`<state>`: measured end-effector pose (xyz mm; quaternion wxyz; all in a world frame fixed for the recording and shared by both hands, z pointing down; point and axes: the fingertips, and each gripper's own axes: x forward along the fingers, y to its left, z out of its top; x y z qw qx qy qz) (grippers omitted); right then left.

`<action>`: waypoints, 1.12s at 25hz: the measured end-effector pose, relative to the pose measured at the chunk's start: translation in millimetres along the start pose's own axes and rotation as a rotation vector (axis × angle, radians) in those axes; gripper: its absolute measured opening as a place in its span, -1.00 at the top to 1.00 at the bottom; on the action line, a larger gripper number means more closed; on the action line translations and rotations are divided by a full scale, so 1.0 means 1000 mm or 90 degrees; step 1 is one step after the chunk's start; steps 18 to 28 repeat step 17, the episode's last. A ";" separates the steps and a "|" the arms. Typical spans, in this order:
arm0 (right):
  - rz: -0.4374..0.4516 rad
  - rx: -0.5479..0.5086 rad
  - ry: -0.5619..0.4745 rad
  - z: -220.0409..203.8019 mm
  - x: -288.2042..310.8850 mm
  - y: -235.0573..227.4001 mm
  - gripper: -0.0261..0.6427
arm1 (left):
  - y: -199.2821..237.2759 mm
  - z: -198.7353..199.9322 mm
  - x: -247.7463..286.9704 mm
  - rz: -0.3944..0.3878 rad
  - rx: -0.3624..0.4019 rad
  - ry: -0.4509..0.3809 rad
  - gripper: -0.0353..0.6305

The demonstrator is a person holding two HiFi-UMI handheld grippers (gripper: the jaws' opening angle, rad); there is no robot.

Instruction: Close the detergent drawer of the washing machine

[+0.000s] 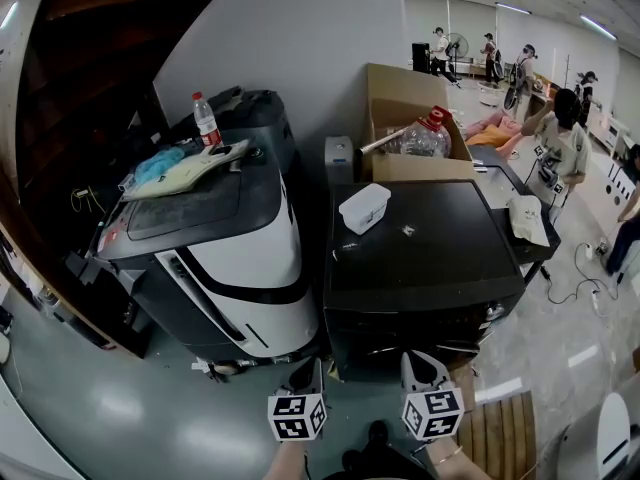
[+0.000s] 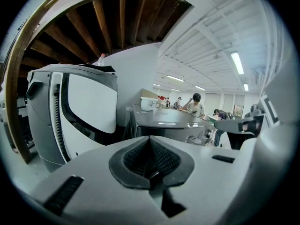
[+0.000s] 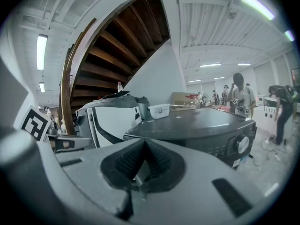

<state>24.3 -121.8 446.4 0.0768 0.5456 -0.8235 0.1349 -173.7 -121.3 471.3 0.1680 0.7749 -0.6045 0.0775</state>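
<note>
Floor (image 1: 120, 408): grey and bare at my left, the widest open room here.
White machine (image 1: 235, 263): stands at the left, its front corner turned toward me.
Washer (image 1: 430, 258): dead ahead, with a flat black top, mostly bare. Its front edge is nearest me, and only a narrow dark gap parts its left edge from the white machine.
Box (image 1: 400, 93): cardboard, against the washer's back edge, with a jug (image 1: 425, 136) inside.
Pallet (image 1: 497, 433): wooden, on the floor at my right, near the washer's front right corner.
Left gripper (image 1: 304, 370): jaws pressed together with nothing between them, low before the washer's front left corner.
Right gripper (image 1: 420, 364): jaws likewise together and empty, before the middle of the front edge, apart from the left one.
Tub (image 1: 363, 208): white, lidded, near the top's back left corner.
Drawer (image 1: 375, 349): a pale strip at the left of the washer's front face, just under the front edge. I cannot tell how far out it stands.
Knob (image 3: 242, 144): white, at the right of the front face.
Bottle (image 1: 206, 120): upright at the white machine's back edge.
</note>
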 end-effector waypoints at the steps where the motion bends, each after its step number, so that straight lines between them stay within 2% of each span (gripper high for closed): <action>1: 0.001 -0.001 0.001 0.000 0.000 0.001 0.92 | 0.001 0.000 0.000 0.000 -0.001 0.001 0.91; 28: 0.006 -0.010 0.012 -0.002 0.006 0.008 0.92 | 0.006 -0.006 0.001 -0.006 -0.006 0.010 0.91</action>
